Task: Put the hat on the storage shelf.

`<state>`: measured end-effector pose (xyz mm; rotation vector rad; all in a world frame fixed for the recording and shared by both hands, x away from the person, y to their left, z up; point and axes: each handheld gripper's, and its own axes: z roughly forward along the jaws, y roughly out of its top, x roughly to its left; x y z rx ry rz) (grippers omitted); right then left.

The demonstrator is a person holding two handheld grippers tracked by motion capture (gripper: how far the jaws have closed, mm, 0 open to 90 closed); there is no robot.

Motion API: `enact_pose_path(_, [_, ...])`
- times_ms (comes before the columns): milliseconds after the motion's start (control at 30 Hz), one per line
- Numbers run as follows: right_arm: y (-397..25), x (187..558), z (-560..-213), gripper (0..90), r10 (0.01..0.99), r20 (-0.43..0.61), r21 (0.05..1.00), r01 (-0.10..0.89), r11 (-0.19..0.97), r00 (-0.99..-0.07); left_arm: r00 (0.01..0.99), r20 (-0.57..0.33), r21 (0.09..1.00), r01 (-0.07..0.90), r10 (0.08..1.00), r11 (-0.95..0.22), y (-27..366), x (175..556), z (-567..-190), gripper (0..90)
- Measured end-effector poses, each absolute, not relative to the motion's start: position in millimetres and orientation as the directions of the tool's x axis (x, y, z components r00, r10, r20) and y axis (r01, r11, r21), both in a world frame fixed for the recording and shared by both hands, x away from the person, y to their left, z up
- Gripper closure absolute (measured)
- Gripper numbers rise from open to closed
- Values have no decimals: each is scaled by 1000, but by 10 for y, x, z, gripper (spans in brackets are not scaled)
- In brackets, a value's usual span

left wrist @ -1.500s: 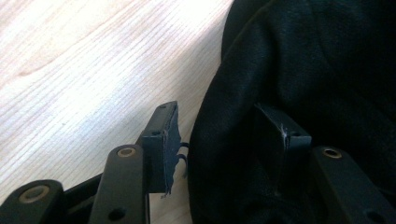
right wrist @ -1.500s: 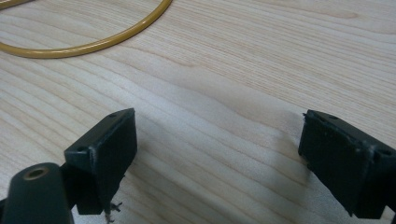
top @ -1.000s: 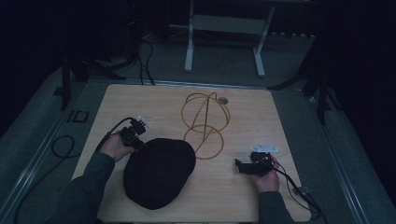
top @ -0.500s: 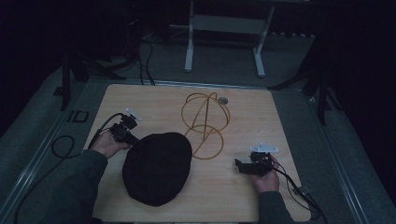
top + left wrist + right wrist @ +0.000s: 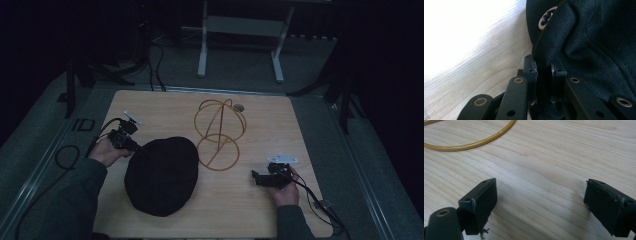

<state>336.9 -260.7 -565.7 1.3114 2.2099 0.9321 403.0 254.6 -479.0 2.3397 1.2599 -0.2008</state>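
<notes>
- Gripping the black hat's (image 5: 584,50) edge, the left tongs (image 5: 544,75) are clenched on fabric and have drawn back toward their own side since a second ago.
- Right tongs (image 5: 540,202) rest released on the tabletop (image 5: 554,155), the wire hat stand (image 5: 220,132) ahead of them.
- Lifting the hat toward that stand likely follows.

Tabletop (image 5: 150,107): pale wood grain.
Lying on it: black hat (image 5: 161,174), yellow wire stand (image 5: 219,134), small round disc (image 5: 239,107).
</notes>
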Motion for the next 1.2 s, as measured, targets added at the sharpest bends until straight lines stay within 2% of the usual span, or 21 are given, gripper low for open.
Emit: enact_pose_path(1200, [-2607, 3368, -5657, 115, 879, -7, 719, 609, 336, -476, 478, -378, 342, 868, 793, -360, 2829, 4126, -4285, 788])
